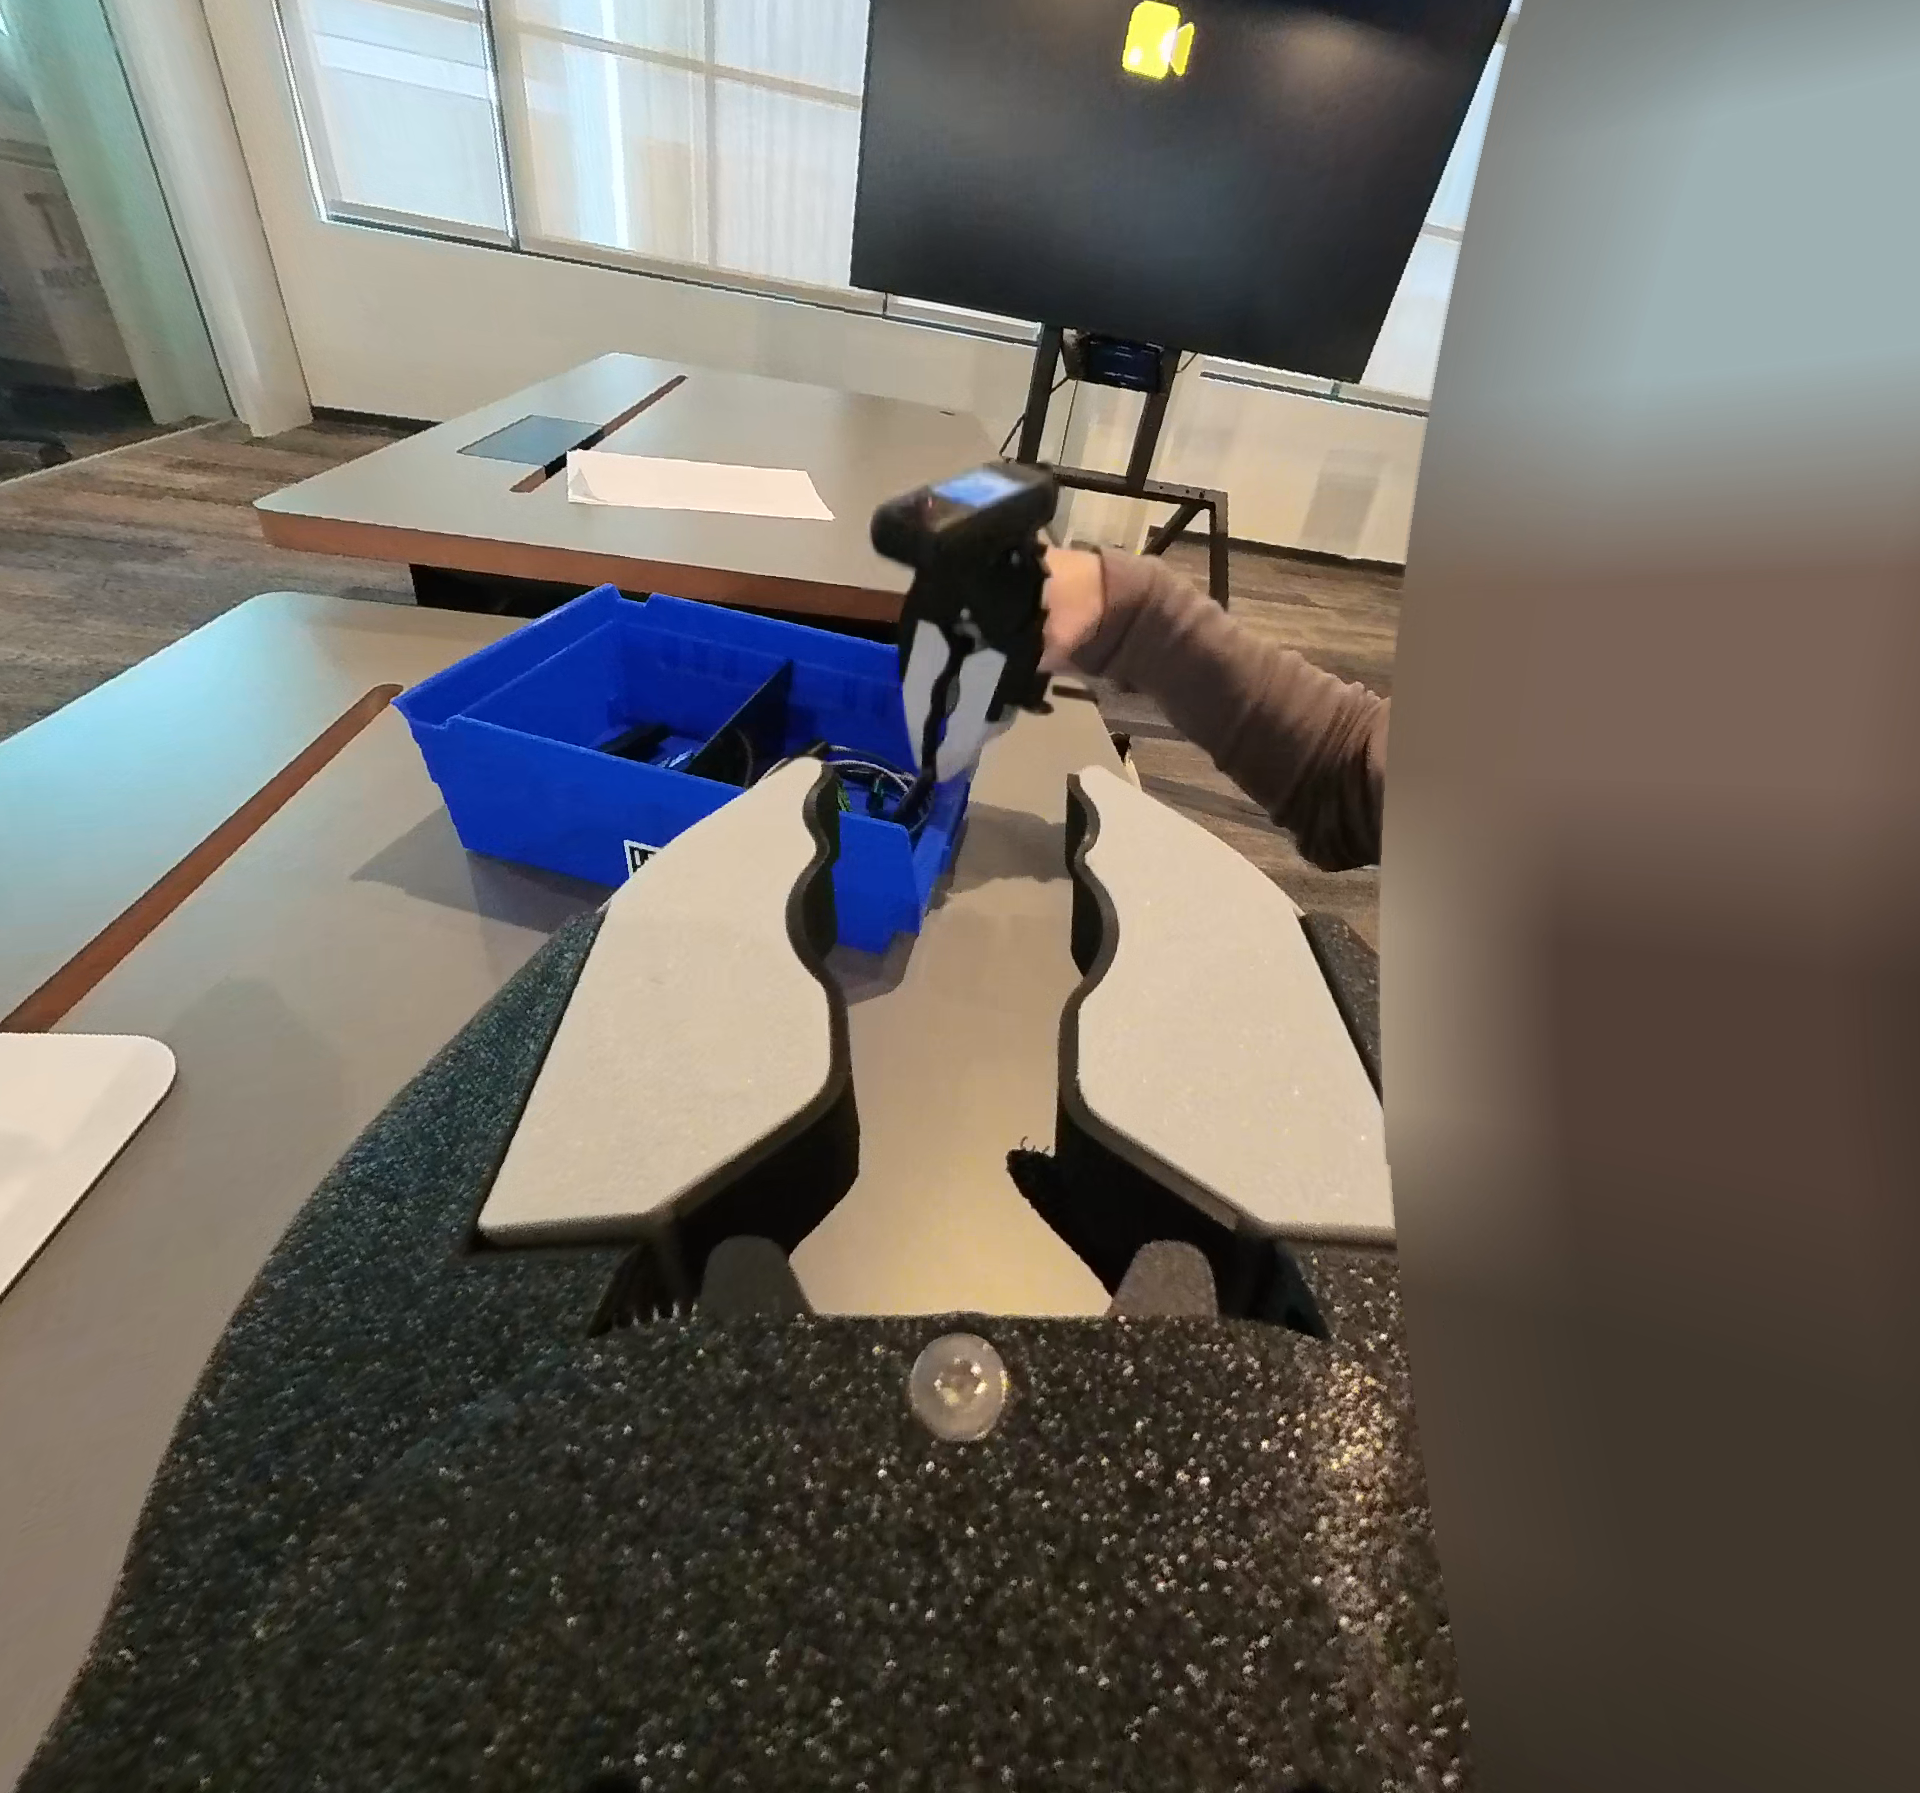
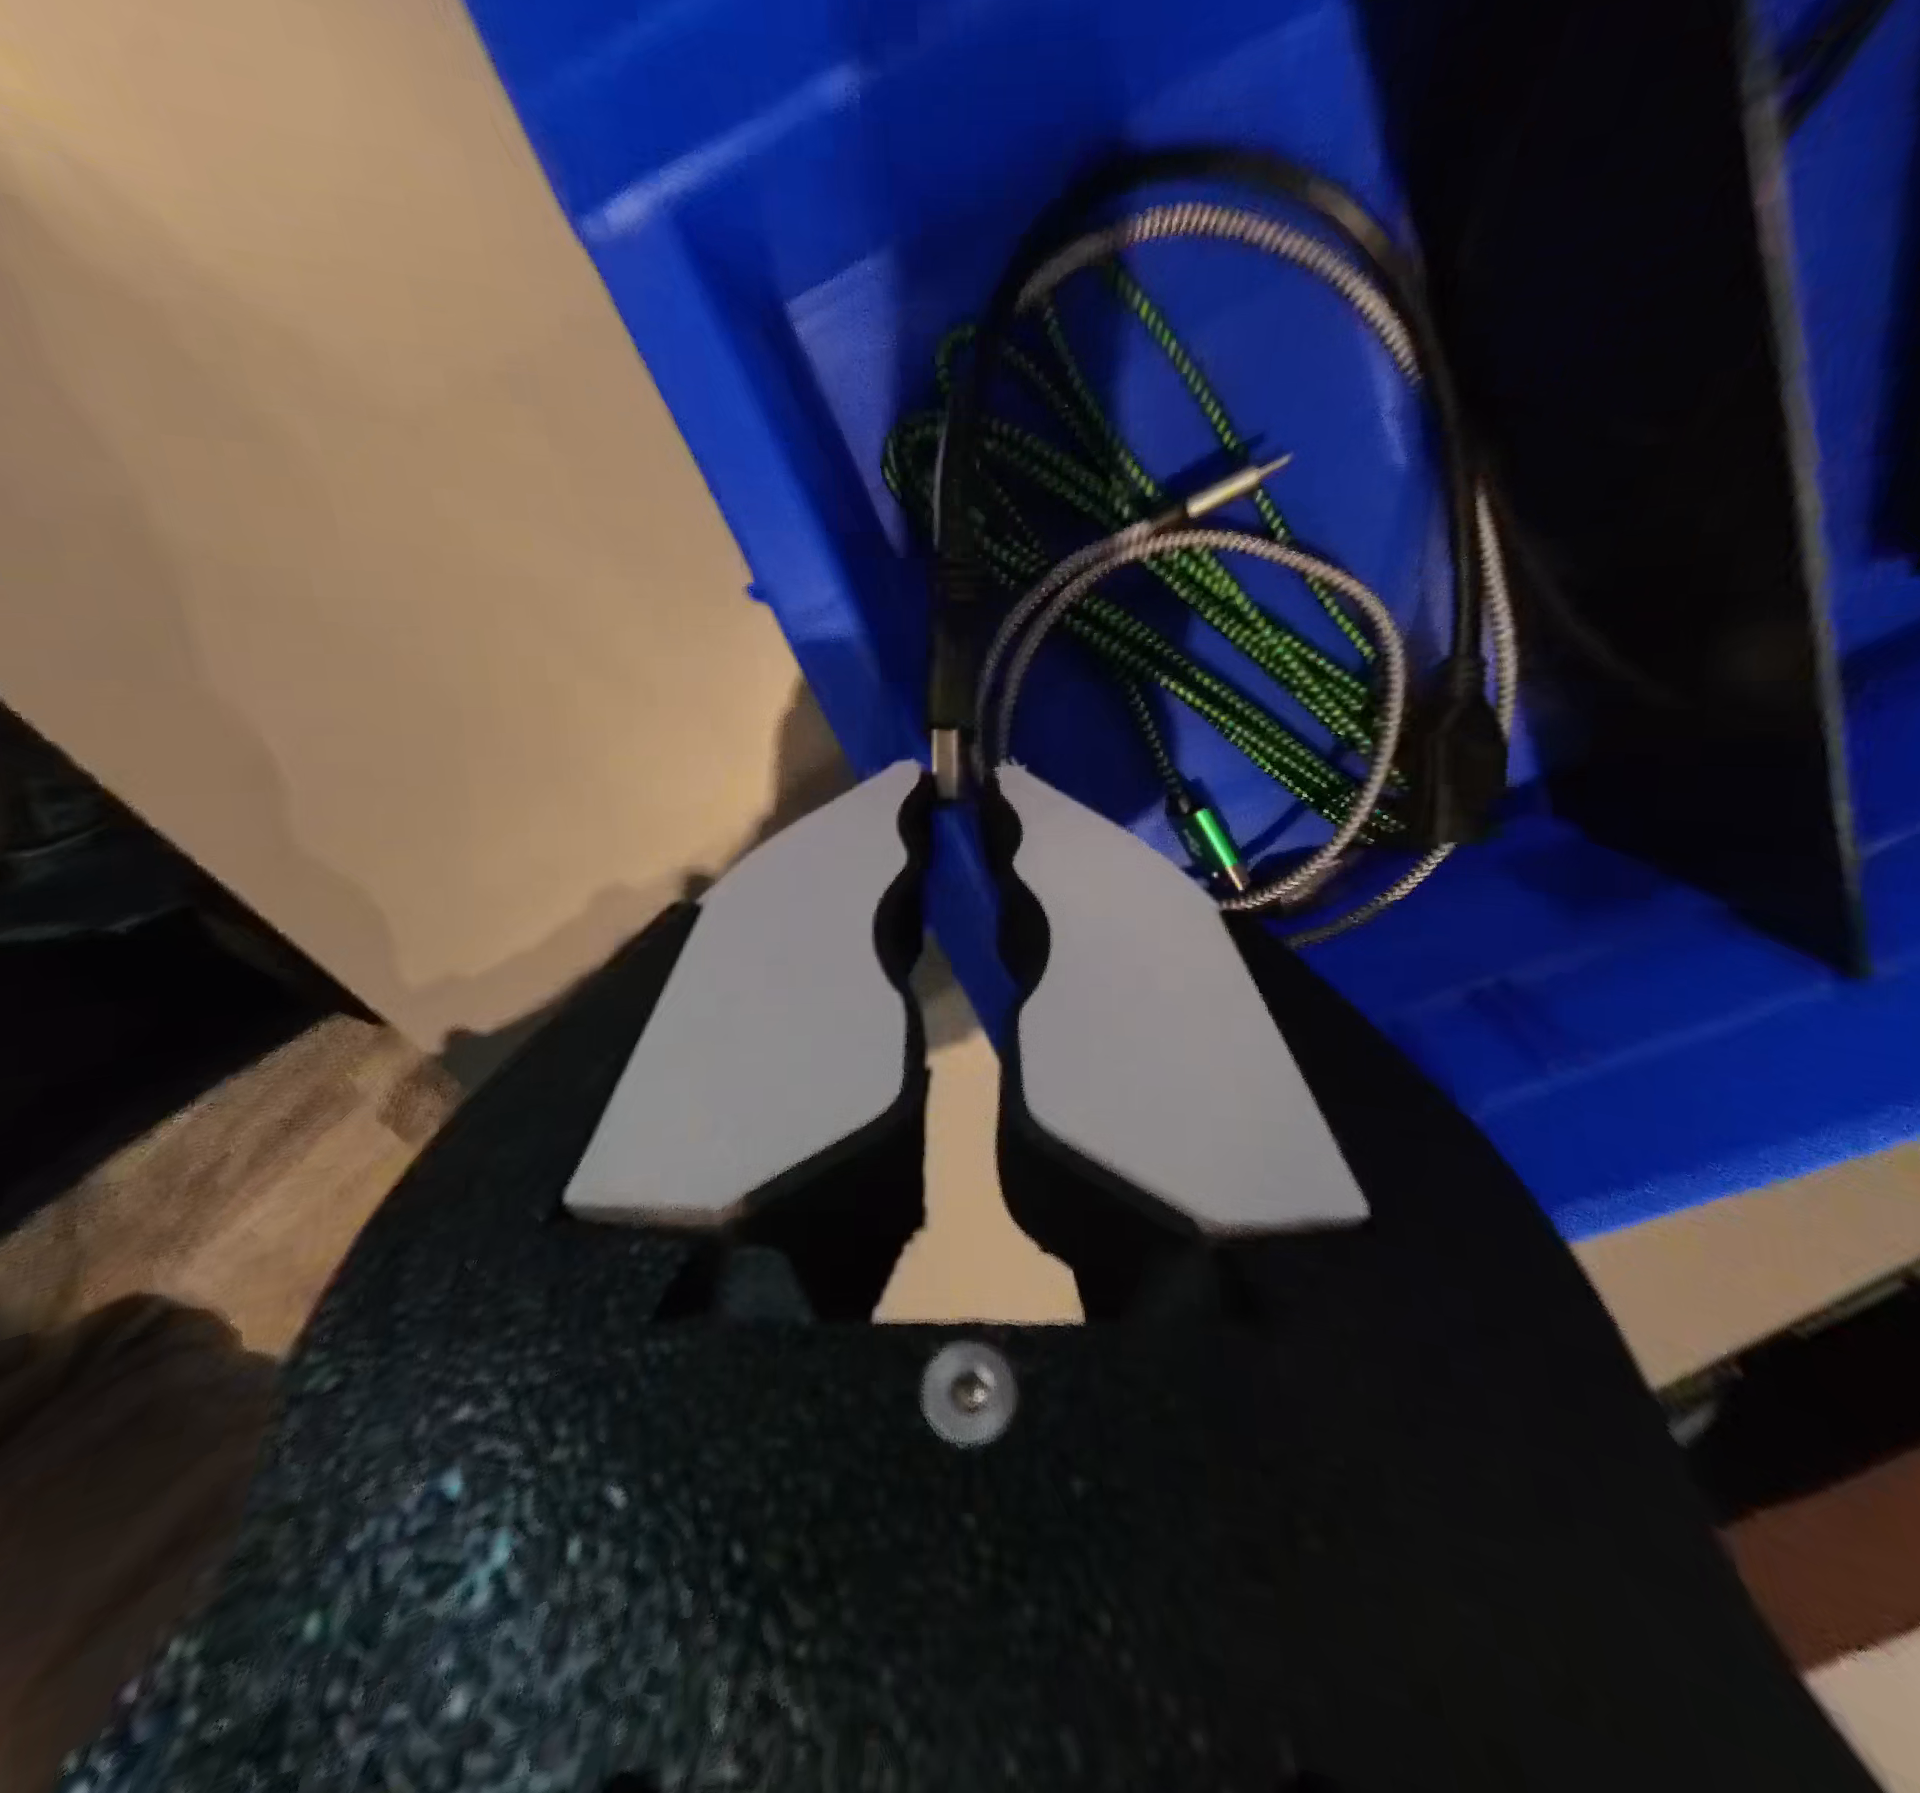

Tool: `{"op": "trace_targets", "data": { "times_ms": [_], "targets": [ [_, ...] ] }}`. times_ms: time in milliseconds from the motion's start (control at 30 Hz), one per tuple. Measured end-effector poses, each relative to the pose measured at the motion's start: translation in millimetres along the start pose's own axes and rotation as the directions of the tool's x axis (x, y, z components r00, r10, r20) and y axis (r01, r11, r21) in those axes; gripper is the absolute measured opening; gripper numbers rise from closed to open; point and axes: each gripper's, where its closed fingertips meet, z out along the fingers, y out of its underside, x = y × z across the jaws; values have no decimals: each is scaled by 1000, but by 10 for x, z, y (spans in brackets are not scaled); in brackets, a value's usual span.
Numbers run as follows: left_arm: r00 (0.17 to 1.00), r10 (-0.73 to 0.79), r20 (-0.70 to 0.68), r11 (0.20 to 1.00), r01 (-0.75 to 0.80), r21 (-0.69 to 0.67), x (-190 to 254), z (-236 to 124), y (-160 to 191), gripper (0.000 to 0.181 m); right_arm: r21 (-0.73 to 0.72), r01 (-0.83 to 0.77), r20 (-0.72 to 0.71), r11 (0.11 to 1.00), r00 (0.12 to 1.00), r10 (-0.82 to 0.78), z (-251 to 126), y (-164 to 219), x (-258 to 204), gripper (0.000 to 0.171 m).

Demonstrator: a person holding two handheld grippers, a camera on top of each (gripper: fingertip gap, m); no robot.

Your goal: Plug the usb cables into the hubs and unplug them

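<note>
A blue bin (image 1: 582, 787) stands on the grey table (image 1: 312, 964), split by a black divider (image 2: 1621, 393). Its right compartment holds a green braided cable (image 2: 1143, 548), a grey braided cable (image 2: 1382, 663) and a black cable (image 2: 951, 600). My right gripper (image 2: 958, 787) points down into that compartment and is shut on the black cable's silver-tipped plug (image 2: 948, 756). It also shows in the left wrist view (image 1: 951, 704). My left gripper (image 1: 951, 777) is open and empty, above the table just short of the bin. Dark items (image 1: 644, 741) lie in the left compartment.
A white pad (image 1: 62, 1120) lies at the table's left edge. A second table with a paper sheet (image 1: 696, 486) stands behind the bin. A dark screen on a stand (image 1: 1143, 133) is farther back. A person's sleeve (image 1: 1247, 694) reaches in from the right.
</note>
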Motion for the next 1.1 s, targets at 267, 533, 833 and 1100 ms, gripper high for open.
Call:
{"op": "trace_targets", "data": {
  "times_ms": [267, 533, 833, 1100],
  "targets": [
    [1000, 4, -1, 1000, -4, -3, 12, 5, -3, 41, 400, -46, -102, 915, 990, 94, -779, -677, 436, 36],
    [1000, 15, -4, 1000, -15, 4, 50, -15, -29, 41, 283, -327, 84, 902, 945, 316, -282, -1337, 959, 26],
    [1000, 17, -3, 1000, -17, 16, 53, -48, -53, 41, -54, -556, 354, 830, 766, 536, 165, -1371, 1060, 27],
    [1000, 12, -15, 1000, -12, -7, 55, 17, -8, 41, -188, -606, 461, 773, 641, 614, 245, -1369, 960, 25]
  ]
}}
